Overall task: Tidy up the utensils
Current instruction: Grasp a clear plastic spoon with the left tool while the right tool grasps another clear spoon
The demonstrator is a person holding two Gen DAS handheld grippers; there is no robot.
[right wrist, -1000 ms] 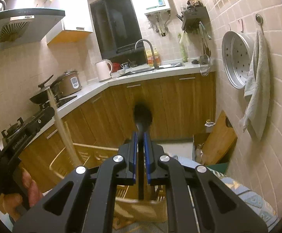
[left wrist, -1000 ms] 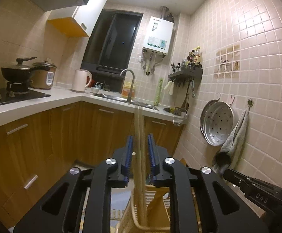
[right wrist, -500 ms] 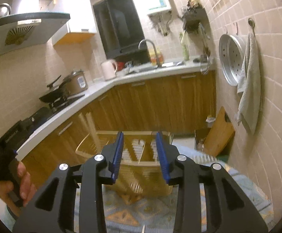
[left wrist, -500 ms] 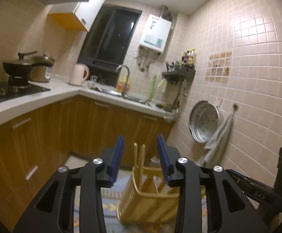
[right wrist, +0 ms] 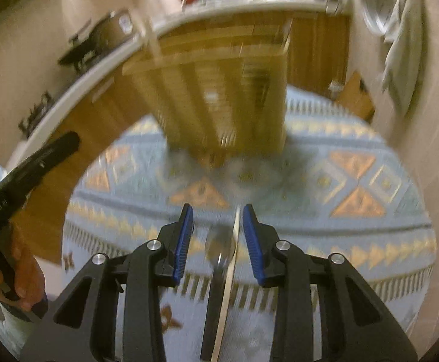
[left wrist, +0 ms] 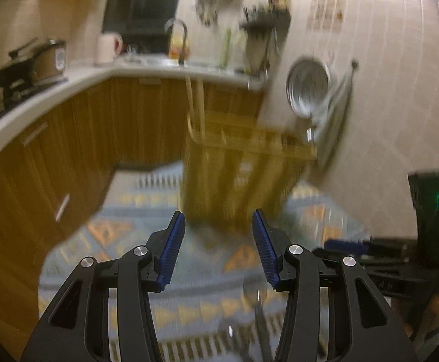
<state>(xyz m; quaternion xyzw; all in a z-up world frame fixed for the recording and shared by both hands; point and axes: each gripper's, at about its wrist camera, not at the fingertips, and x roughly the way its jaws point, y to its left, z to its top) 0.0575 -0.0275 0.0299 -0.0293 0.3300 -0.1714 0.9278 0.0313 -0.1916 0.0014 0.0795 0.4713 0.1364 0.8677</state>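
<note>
A yellow slatted utensil basket (left wrist: pixel 237 175) stands on the patterned cloth, with a pair of pale chopsticks (left wrist: pixel 195 102) upright in its left end. My left gripper (left wrist: pixel 218 214) hangs in front of it, its jaws opening with nothing between them. In the right wrist view the basket (right wrist: pixel 219 90) is blurred. My right gripper (right wrist: pixel 217 208) is open and tilted down over the cloth. A metal spoon (right wrist: pixel 216 250) and a pale chopstick (right wrist: pixel 234 241) lie on the cloth below it, framed by its fingers and touched by neither pad.
The blue and orange patterned cloth (right wrist: pixel 355 181) covers the table. Wooden cabinets and a white counter (left wrist: pixel 68 84) run along the left and back. A steamer pan (left wrist: pixel 308 87) and a towel (right wrist: pixel 400 45) hang on the right wall. A hand (right wrist: pixel 23 274) holds the left gripper.
Both grippers let go of what they held over the basket: the left a pair of chopsticks, the right a black-handled utensil. Both opened, drew back and tipped down toward the cloth.
</note>
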